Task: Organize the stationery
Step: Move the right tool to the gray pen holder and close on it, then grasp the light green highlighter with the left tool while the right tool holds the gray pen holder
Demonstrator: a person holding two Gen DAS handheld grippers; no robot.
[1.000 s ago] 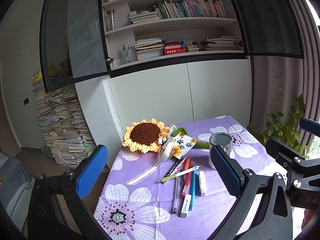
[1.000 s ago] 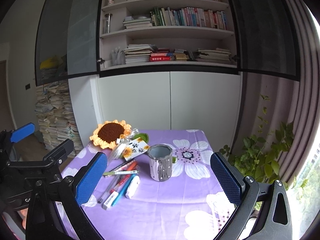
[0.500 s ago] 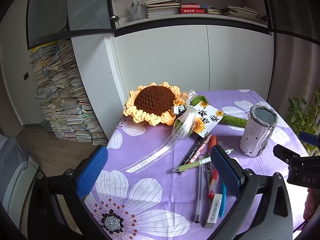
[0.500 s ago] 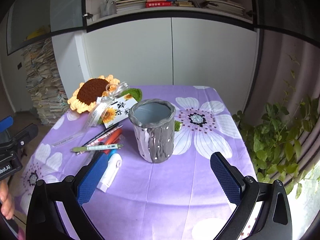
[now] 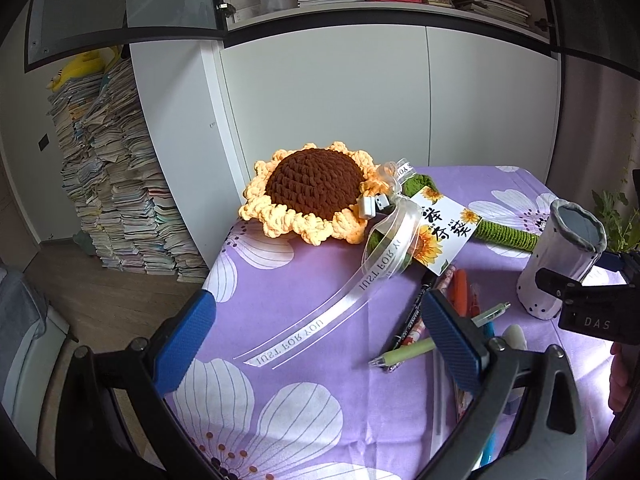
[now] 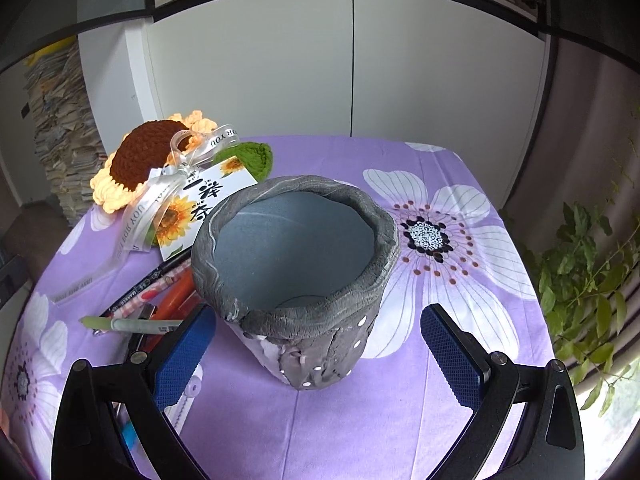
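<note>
Purple tablecloth [image 6: 420, 168] holds one pen holder [image 6: 296, 280].

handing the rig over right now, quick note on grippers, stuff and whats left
Right gripper: open, jaws just closing in around the grey pen holder, pads not touching it yet.
Left gripper: open, empty, over the cloth by the pens.
Done: nothing; the holder is empty.
Left: steady the holder, then put the pens and the green pen into it.
</note>
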